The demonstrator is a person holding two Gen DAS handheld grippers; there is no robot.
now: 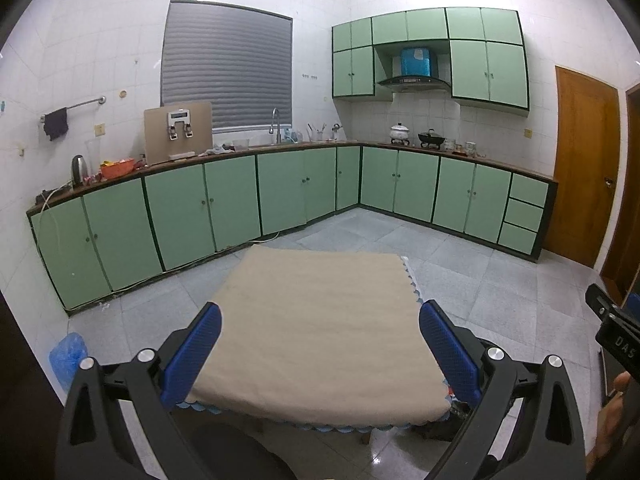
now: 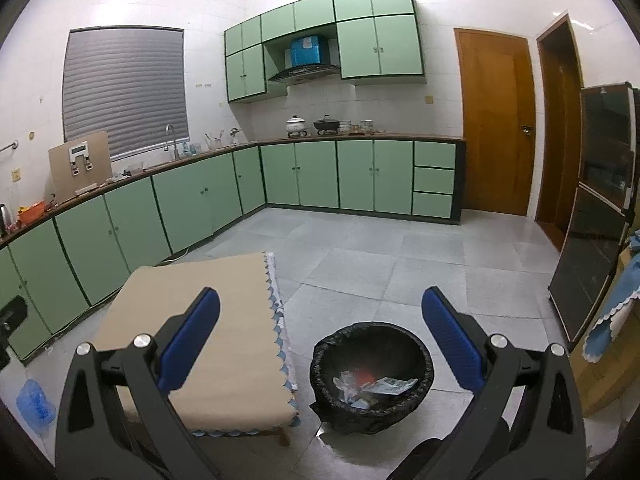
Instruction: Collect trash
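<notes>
A low table with a beige cloth lies below my left gripper, which is open with nothing between its blue fingers. The cloth top shows nothing on it. In the right wrist view the same table sits at the left, and a bin lined with a black bag stands on the floor just right of it. Inside the bin lie crumpled wrappers and paper. My right gripper hangs above the bin and the table's right edge, open and holding nothing. The right gripper's body shows at the left view's right edge.
Green cabinets with a cluttered counter run along the far walls. A blue plastic bag lies on the tiled floor left of the table. Wooden doors and a dark glass-fronted cabinet stand at the right. A hand shows at the right edge.
</notes>
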